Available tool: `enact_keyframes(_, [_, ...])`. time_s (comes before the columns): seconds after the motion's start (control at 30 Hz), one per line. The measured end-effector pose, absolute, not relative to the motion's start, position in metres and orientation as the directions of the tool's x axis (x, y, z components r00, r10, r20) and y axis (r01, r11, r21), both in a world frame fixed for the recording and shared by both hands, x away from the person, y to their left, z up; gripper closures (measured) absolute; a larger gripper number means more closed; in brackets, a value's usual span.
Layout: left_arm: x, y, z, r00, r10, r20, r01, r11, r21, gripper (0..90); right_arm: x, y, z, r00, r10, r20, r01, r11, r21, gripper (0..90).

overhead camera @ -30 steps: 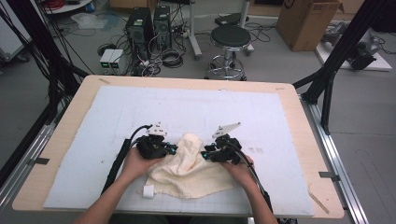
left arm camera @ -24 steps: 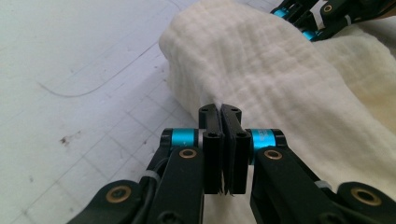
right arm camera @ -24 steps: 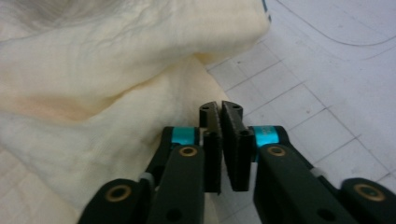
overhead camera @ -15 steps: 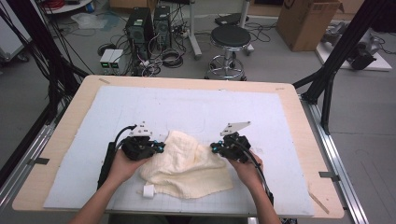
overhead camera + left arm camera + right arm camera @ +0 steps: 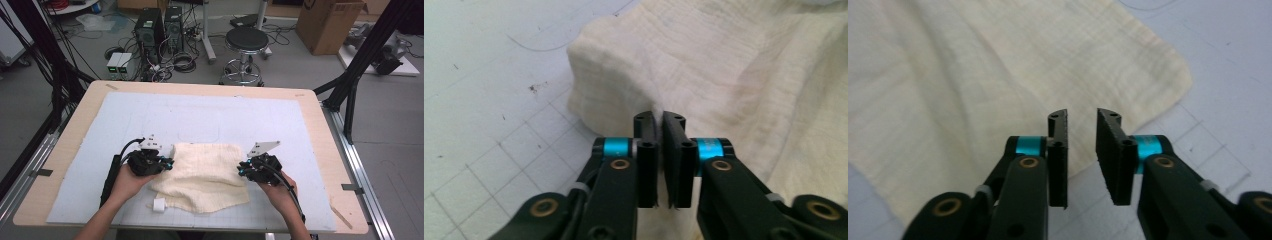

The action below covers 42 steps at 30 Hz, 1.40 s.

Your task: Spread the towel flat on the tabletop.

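Cream-coloured, loosely woven cotton cloth [image 5: 202, 175] lies spread in the lower middle of the high view, on a pale blue-white gridded foam mat [image 5: 210, 117] that covers most of a light wooden table [image 5: 320, 107]. Its far edge runs fairly straight, while its near edge is uneven, and a small white tag [image 5: 158, 204] sticks out at its lower left corner. At the cloth's left edge sits the left gripper [image 5: 167, 163], black with turquoise bands, held in the person's left hand [image 5: 127, 182]; in the left gripper view its jaws stand nearly together, pinching a thin raised fold of the cloth [image 5: 724, 65], which bunches up just beyond the tips. At the cloth's right edge sits the right gripper [image 5: 241, 170], held in the person's right hand [image 5: 280, 192]; in the right gripper view [image 5: 1082, 117] its jaws are parted with a clear gap and nothing between them, hovering over the cloth's border where the fabric [image 5: 973, 75] meets the mat. Beyond the table, in the upper part of the high view, a black round stool [image 5: 245, 42] stands on a grey floor, with two dark computer towers [image 5: 160, 27] and tangled cables at upper left, and a brown cardboard box [image 5: 327, 22] at upper right.
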State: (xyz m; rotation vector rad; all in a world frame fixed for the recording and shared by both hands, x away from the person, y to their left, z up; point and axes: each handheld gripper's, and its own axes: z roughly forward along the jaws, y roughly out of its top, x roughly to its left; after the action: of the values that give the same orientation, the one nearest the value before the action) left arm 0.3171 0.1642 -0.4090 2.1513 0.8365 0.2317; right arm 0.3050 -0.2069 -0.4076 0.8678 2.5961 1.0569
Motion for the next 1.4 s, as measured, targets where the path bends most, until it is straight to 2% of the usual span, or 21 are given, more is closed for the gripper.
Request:
enact_keyframes(0.03, [0.317, 0.165, -0.408, 0.758, 0.642, -0.115, 0.492, -0.447, 0.747, 70.4, 0.305, -0.208, -0.404, -0.809, 0.587, 0.034, 0.434, 0.556, 0.709, 70.7])
enact_keyframes(0.1, [0.319, 0.168, -0.407, 0.747, 0.656, -0.11, 0.49, -0.429, 0.759, 68.2, 0.309, -0.21, -0.395, -0.801, 0.597, 0.049, 0.428, 0.513, 0.745, 67.6])
enact_keyframes(0.23, [0.322, 0.173, -0.407, 0.726, 0.679, -0.108, 0.492, -0.404, 0.771, 67.5, 0.329, -0.206, -0.387, -0.776, 0.63, 0.042, 0.423, 0.469, 0.775, 62.1])
enact_keyframes(0.4, [0.323, 0.175, -0.407, 0.718, 0.688, -0.107, 0.49, -0.389, 0.78, 66.6, 0.361, -0.194, -0.413, -0.72, 0.693, 0.016, 0.483, 0.485, 0.729, 57.9])
enact_keyframes(0.5, [0.325, 0.176, -0.408, 0.716, 0.69, -0.105, 0.486, -0.386, 0.784, 66.1, 0.374, -0.194, -0.427, -0.696, 0.717, 0.049, 0.529, 0.465, 0.709, 57.8])
enact_keyframes(0.6, [0.327, 0.177, -0.409, 0.71, 0.696, -0.109, 0.482, -0.367, 0.795, 66.7, 0.379, -0.194, -0.435, -0.68, 0.73, 0.063, 0.558, 0.459, 0.691, 63.9])
enact_keyframes(0.63, [0.327, 0.177, -0.409, 0.705, 0.701, -0.113, 0.483, -0.358, 0.799, 67.0, 0.38, -0.194, -0.437, -0.678, 0.732, 0.058, 0.564, 0.469, 0.68, 67.8])
enact_keyframes(0.7, [0.328, 0.177, -0.41, 0.697, 0.707, -0.119, 0.486, -0.344, 0.803, 67.5, 0.381, -0.195, -0.437, -0.696, 0.714, 0.074, 0.557, 0.471, 0.684, 82.9])
enact_keyframes(0.73, [0.329, 0.178, -0.41, 0.695, 0.709, -0.12, 0.487, -0.342, 0.804, 67.8, 0.381, -0.195, -0.437, -0.704, 0.706, 0.079, 0.555, 0.476, 0.682, 85.0])
enact_keyframes(0.87, [0.331, 0.18, -0.41, 0.688, 0.715, -0.128, 0.492, -0.33, 0.805, 68.4, 0.375, -0.199, -0.427, -0.711, 0.702, 0.031, 0.529, 0.506, 0.682, 86.2])
enact_keyframes(1.03, [0.335, 0.18, -0.412, 0.666, 0.732, -0.145, 0.504, -0.298, 0.811, 69.9, 0.362, -0.227, -0.407, -0.668, 0.744, 0.017, 0.515, 0.446, 0.732, 86.0])
enact_keyframes(1.2, [0.346, 0.174, -0.418, 0.628, 0.757, -0.181, 0.529, -0.245, 0.812, 72.1, 0.364, -0.249, -0.414, -0.617, 0.786, 0.034, 0.574, 0.42, 0.703, 85.8])
enact_keyframes(1.4, [0.366, 0.161, -0.428, 0.594, 0.781, -0.194, 0.57, -0.238, 0.787, 74.0, 0.365, -0.243, -0.423, -0.634, 0.773, 0.025, 0.569, 0.444, 0.692, 85.3])
